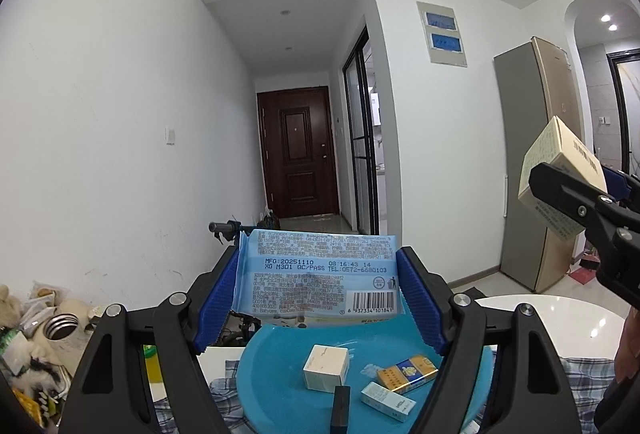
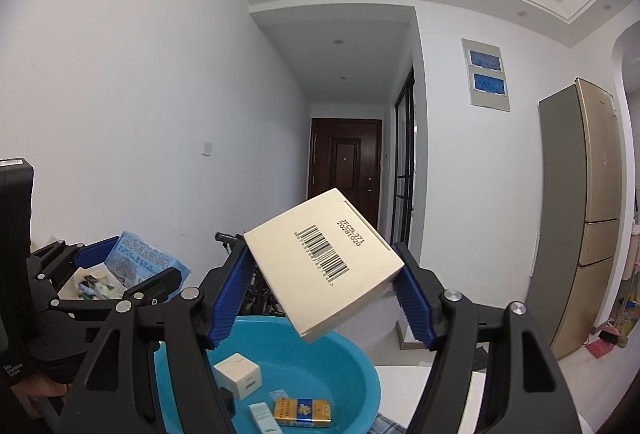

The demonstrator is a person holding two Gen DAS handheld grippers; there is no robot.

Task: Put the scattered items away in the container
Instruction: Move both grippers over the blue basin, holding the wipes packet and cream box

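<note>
My left gripper (image 1: pixel 318 288) is shut on a light blue pack of wet wipes (image 1: pixel 316 274), held level above the far rim of a blue basin (image 1: pixel 272 394). My right gripper (image 2: pixel 322 288) is shut on a cream box (image 2: pixel 322 266) with a barcode, tilted, above the same blue basin (image 2: pixel 340 374). In the basin lie a small white box (image 1: pixel 325 368), an orange cigarette pack (image 1: pixel 406 374), a pale blue carton (image 1: pixel 386 401) and a dark object (image 1: pixel 340 408). In the left wrist view the right gripper (image 1: pixel 568 189) with its cream box (image 1: pixel 560 169) shows at the right edge.
The basin stands on a checked cloth (image 1: pixel 224 386). A heap of packets, a plush toy and a metal flask (image 1: pixel 60 330) lies at the left. A white round table (image 1: pixel 560 326) is to the right, a gold fridge (image 1: pixel 536 169) behind it. A bicycle handlebar (image 1: pixel 224 227) sticks out beyond the basin.
</note>
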